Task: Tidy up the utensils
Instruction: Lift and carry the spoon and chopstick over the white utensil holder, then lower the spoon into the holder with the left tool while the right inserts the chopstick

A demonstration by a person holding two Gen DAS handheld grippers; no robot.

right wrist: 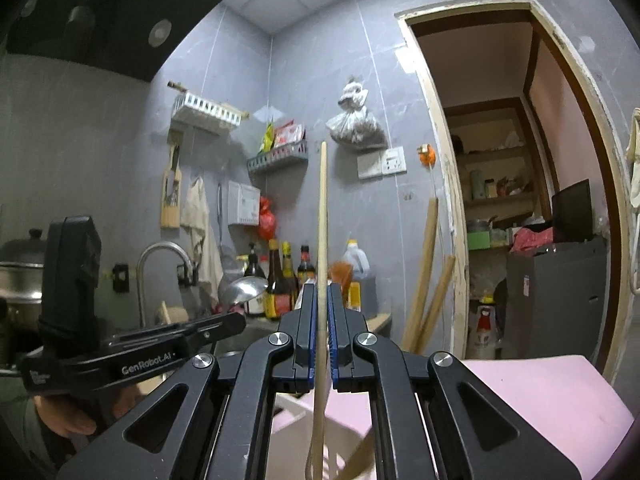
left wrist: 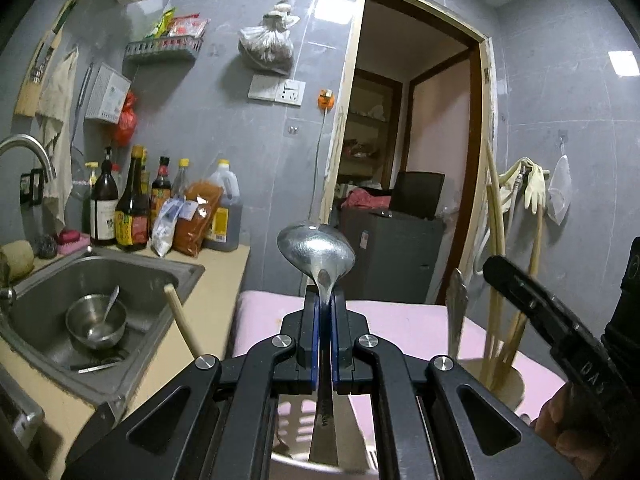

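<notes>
A spoon (left wrist: 320, 254) is pinched upright in the left gripper (left wrist: 325, 320), a chopstick (right wrist: 322, 240) likewise in the right gripper (right wrist: 320, 320), above a pink surface (left wrist: 400, 328). Both are best lowered vertically, grips held firm, toward the holder (left wrist: 504, 384) of chopsticks beyond.

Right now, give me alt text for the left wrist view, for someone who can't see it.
The left gripper is shut on a metal spoon, bowl end up, over a pink surface. A steel sink holding a small bowl lies left; the right gripper enters at right.
</notes>
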